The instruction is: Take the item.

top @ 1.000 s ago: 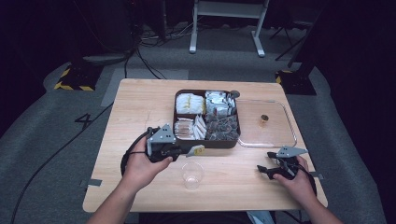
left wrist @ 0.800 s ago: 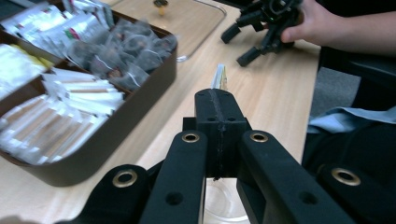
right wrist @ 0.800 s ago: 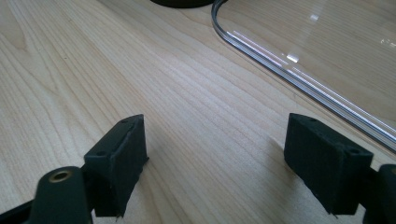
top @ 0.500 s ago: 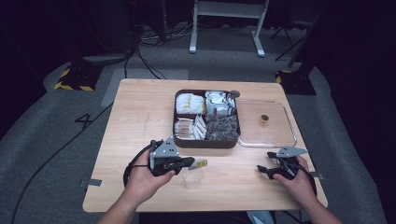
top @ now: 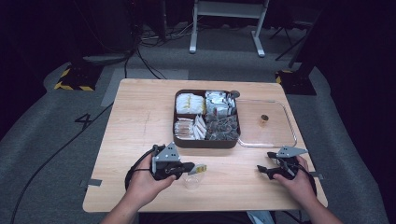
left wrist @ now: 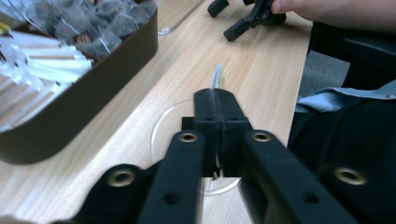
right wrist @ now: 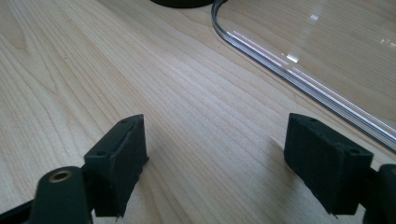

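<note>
One sachet (top: 201,168) is clamped in the left hand-held gripper (top: 187,168), over a clear cup (top: 192,180) on the near surface (top: 140,121). Right hand-held gripper (top: 264,171) rests with jaws apart. Risk: thin sachet slips, misses cup.

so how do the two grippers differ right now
The left gripper has its jaws shut on a packet; the right gripper has its jaws wide apart with nothing between them. The left gripper sits over a clear cup; the right gripper rests on bare table beside the clear lid. Both are black, hand-held and carry a grey plate on top.
</note>
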`<state>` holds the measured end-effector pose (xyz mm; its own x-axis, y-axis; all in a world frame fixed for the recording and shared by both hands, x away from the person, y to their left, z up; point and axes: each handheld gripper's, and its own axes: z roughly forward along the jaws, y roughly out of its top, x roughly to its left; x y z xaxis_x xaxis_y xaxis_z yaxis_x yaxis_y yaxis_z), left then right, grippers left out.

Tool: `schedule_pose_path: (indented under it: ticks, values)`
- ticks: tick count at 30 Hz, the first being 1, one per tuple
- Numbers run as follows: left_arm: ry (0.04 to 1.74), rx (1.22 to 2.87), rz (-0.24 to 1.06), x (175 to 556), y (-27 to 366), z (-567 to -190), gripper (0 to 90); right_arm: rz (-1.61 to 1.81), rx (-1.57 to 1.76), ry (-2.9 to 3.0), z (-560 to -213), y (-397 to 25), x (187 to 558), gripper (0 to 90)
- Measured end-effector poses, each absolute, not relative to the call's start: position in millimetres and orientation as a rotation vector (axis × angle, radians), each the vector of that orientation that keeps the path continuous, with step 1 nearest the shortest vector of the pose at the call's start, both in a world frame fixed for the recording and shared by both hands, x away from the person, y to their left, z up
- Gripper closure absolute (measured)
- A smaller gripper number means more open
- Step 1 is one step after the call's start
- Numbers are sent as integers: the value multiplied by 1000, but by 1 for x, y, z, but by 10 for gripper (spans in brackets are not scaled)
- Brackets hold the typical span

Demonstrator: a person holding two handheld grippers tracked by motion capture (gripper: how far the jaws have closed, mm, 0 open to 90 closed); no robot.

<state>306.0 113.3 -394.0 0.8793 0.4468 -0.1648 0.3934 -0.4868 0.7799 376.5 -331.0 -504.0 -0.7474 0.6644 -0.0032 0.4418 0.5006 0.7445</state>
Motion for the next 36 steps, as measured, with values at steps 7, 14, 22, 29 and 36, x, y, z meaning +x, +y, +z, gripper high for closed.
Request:
schedule_pose_path:
  ticks: [7, 14, 22, 29, 36]
  values:
    - [592, 2120, 88, 304, 112, -390, 563, 1095, 932, 2458, -504, -331, 377, 213]
    - [651, 2095, 187, 312, 126, -384, 499, 1095, 932, 2458, -504, -331, 377, 213]
    - [717, 2092, 284, 316, 148, -377, 452, 1096, 932, 2458, -504, -331, 376, 213]
    - [752, 2091, 340, 313, 166, -381, 409, 1096, 931, 2458, -504, -331, 377, 213]
    - [782, 2090, 382, 304, 187, -388, 360, 1095, 932, 2458, -504, -331, 376, 213]
